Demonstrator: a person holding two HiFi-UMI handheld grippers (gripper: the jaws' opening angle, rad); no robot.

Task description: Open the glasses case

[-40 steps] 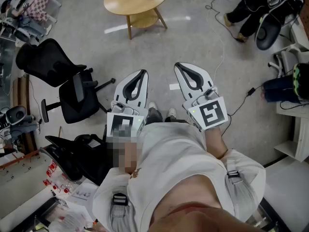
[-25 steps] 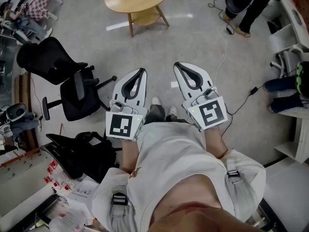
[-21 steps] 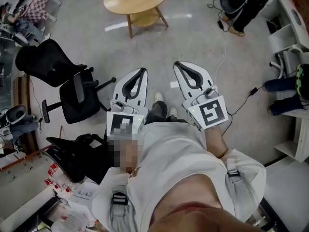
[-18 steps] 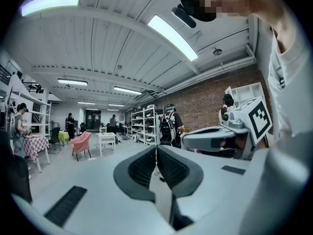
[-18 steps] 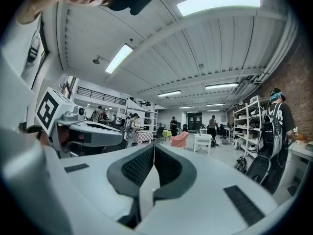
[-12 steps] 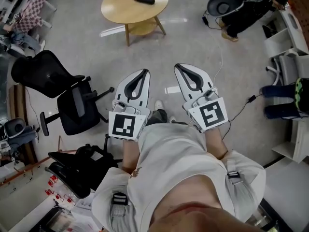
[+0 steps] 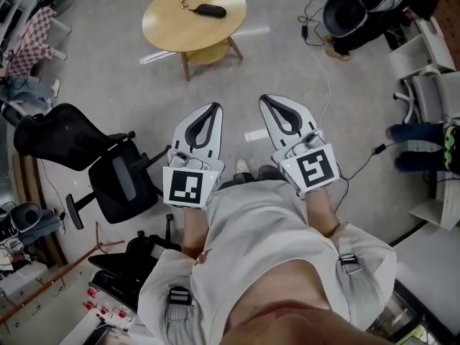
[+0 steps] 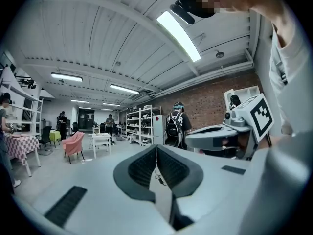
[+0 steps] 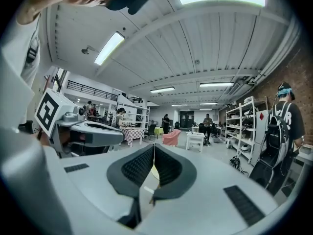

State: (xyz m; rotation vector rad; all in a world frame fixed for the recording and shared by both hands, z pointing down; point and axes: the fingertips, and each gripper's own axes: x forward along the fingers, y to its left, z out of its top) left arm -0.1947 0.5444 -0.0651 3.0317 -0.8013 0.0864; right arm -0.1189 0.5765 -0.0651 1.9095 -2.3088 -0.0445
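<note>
The round wooden desk [image 7: 172,29] carrying the dark oblong glasses case [image 7: 210,10] sits nearer than a second ago, yet well ahead; left tool [image 7: 211,108] and right tool [image 7: 266,99] are pinched together, empty, so opening isn't begun

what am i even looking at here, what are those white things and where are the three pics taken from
No robot here: a person stands holding a claw tool in each hand. The top-down picture is taken from their head, looking down; it shows the left claw and right claw pointing forward over the floor. The other two pictures are taken from each tool, looking along its own claw. Both claws are shut and hold nothing. Ahead stands a round wooden table with a dark glasses case lying on it, not yet touched.
</note>
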